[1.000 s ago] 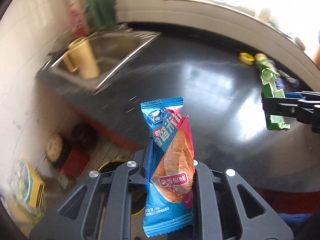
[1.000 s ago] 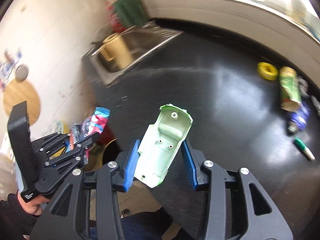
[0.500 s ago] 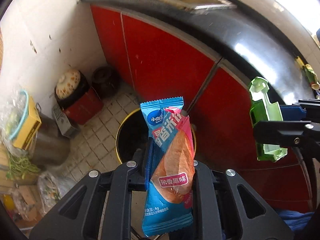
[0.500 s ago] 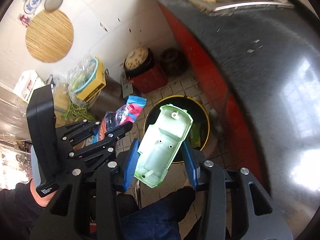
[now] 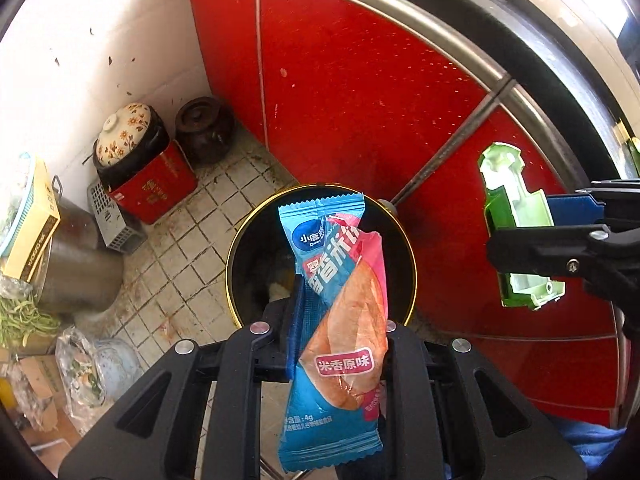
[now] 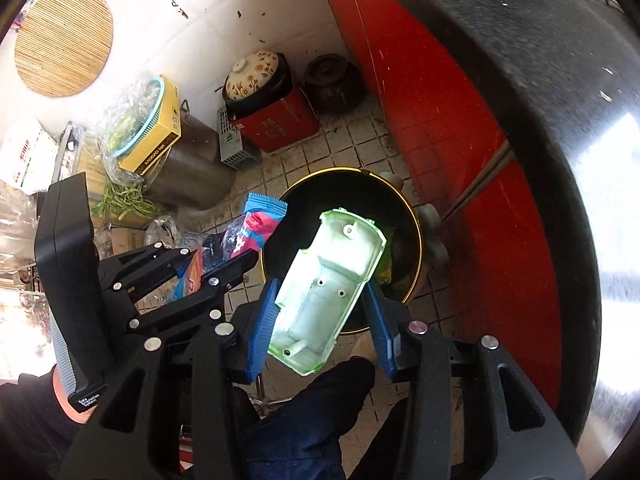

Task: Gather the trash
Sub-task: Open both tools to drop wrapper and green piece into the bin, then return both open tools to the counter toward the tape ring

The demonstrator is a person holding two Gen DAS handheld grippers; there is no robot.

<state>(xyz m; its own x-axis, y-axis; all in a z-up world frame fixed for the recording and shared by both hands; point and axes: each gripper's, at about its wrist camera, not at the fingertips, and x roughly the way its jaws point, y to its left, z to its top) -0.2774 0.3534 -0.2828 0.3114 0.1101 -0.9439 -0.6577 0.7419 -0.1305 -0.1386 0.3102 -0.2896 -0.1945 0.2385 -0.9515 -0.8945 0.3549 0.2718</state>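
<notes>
A blue and pink snack wrapper [image 5: 340, 264] stands upright in my left gripper [image 5: 340, 316], which is shut on it. Both hang above a black trash bin with a gold rim [image 5: 230, 276] on the tiled floor. In the left wrist view my right gripper [image 5: 560, 236] is at the right, shut on a pale green plastic car shell [image 5: 508, 208]. The right wrist view shows that shell [image 6: 332, 276] between the blue pads of my right gripper [image 6: 324, 312], over the bin [image 6: 332, 170]. My left gripper [image 6: 224, 264] with the wrapper [image 6: 260, 220] is just left of it.
Red cabinet doors [image 5: 360, 80] under a black countertop [image 6: 560, 120] stand right behind the bin. A floral-lidded pot on a red box [image 5: 128, 140], a dark jar [image 5: 204, 128], a metal pot [image 5: 76, 272] and bags crowd the left floor. A dark shoe [image 6: 320, 400] is below.
Both grippers have left the countertop and come down over the floor, now pointing steeply down at the bin. Each still holds its item.
</notes>
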